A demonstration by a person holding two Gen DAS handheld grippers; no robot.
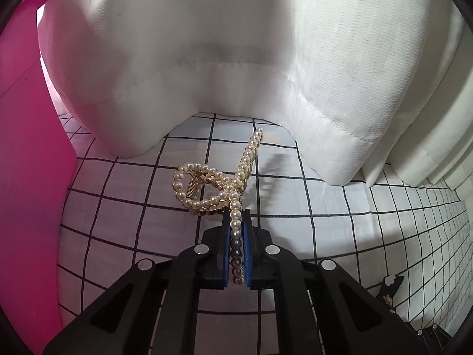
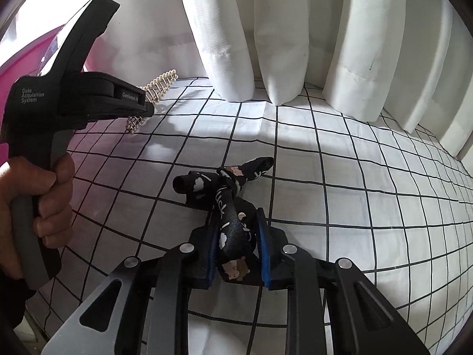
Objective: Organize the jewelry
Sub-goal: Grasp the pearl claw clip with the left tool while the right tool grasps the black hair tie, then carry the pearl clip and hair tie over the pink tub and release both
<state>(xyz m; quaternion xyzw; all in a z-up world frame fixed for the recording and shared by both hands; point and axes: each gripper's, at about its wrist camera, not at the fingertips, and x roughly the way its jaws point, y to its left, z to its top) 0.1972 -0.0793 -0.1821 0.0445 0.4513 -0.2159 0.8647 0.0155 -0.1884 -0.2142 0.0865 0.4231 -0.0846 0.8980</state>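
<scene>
My left gripper (image 1: pixel 236 216) is shut on a pearl-covered gold hair claw clip (image 1: pixel 212 183) and holds it above the checked cloth. The same clip (image 2: pixel 156 88) and the left gripper (image 2: pixel 147 108) show at the left of the right wrist view. My right gripper (image 2: pixel 236 216) is shut on a black printed fabric bow (image 2: pixel 227 189) with white clouds and lettering, held just above the cloth.
A white cloth with a black grid (image 1: pixel 325 207) covers the surface. White curtains (image 1: pixel 236 59) hang at the back. A pink container (image 1: pixel 26 162) stands at the left. A small black patterned item (image 1: pixel 390 290) lies at the lower right of the left wrist view.
</scene>
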